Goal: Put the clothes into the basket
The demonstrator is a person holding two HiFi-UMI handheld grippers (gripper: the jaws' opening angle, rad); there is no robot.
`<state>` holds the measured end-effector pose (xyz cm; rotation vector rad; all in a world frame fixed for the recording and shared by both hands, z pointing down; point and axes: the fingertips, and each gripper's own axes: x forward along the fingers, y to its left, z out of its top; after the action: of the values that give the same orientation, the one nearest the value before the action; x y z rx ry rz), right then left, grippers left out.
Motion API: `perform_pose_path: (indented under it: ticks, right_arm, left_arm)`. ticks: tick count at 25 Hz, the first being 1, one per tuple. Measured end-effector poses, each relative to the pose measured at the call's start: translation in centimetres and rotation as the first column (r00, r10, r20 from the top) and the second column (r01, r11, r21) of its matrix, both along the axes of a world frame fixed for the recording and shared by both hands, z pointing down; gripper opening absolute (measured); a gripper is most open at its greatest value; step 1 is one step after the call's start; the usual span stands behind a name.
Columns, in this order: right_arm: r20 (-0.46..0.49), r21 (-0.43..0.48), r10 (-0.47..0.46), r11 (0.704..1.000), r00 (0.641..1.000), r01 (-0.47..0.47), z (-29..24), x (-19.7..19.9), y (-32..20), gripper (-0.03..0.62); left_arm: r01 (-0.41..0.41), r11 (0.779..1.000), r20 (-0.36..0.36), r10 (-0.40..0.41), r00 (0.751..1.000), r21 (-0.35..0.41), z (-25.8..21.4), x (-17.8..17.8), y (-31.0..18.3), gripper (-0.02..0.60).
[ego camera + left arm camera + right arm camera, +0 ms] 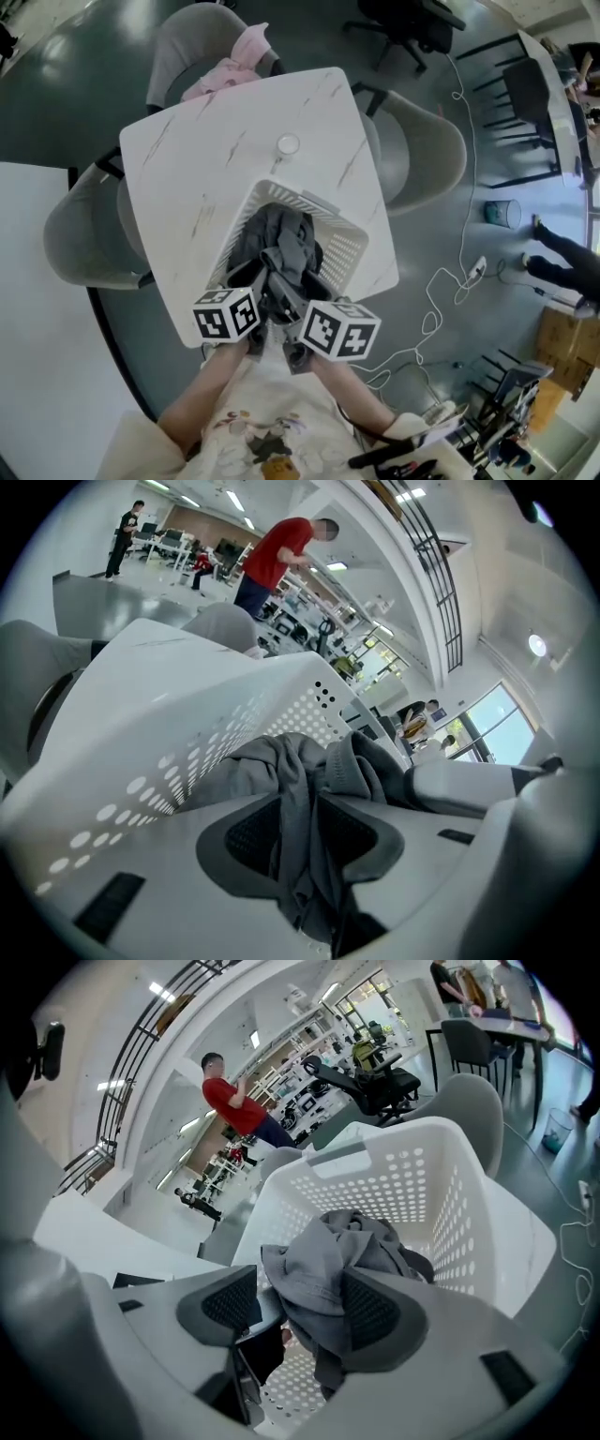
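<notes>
Clothes in a grey bundle sit in the white basket at the bench's near edge, the left gripper clamped on a fold and the right gripper spread wide with cloth draped over one pad, so I'd push the fold below the rim before letting go.

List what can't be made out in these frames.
- Basket floor: head view, clothes cover it.
- Pink garment: head view, partly behind the table edge; type unclear.
- Disc on table: head view, too small to identify.
- How many clothes: all views, bunched together.
</notes>
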<state>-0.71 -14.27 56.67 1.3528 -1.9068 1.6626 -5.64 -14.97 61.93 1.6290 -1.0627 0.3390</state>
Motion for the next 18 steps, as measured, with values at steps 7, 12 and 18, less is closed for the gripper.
perform_pose_path:
  ticks: [7, 12, 18]
  right_arm:
    - [0.025, 0.056, 0.019, 0.998, 1.0, -0.02, -0.9, 0.2, -0.5, 0.276]
    - [-0.041, 0.032, 0.01, 0.999, 0.999, -0.009, 2.4, 0.8, -1.2, 0.168]
    - [-0.065, 0.003, 0.03, 1.0, 0.997, -0.03, 5.1, 0.6, -2.6, 0.074]
  left_arm:
    - [0.026, 0.999, 0.001, -0.026, 1.0, 0.02, -0.9, -0.7, 0.6, 0.13]
    - [0.029, 0.999, -0.006, -0.029, 1.0, 0.038, -2.0, -0.5, 1.3, 0.131]
    - [0.041, 0.999, 0.003, -0.041, 0.999, 0.029, -1.5, -0.9, 1.4, 0.131]
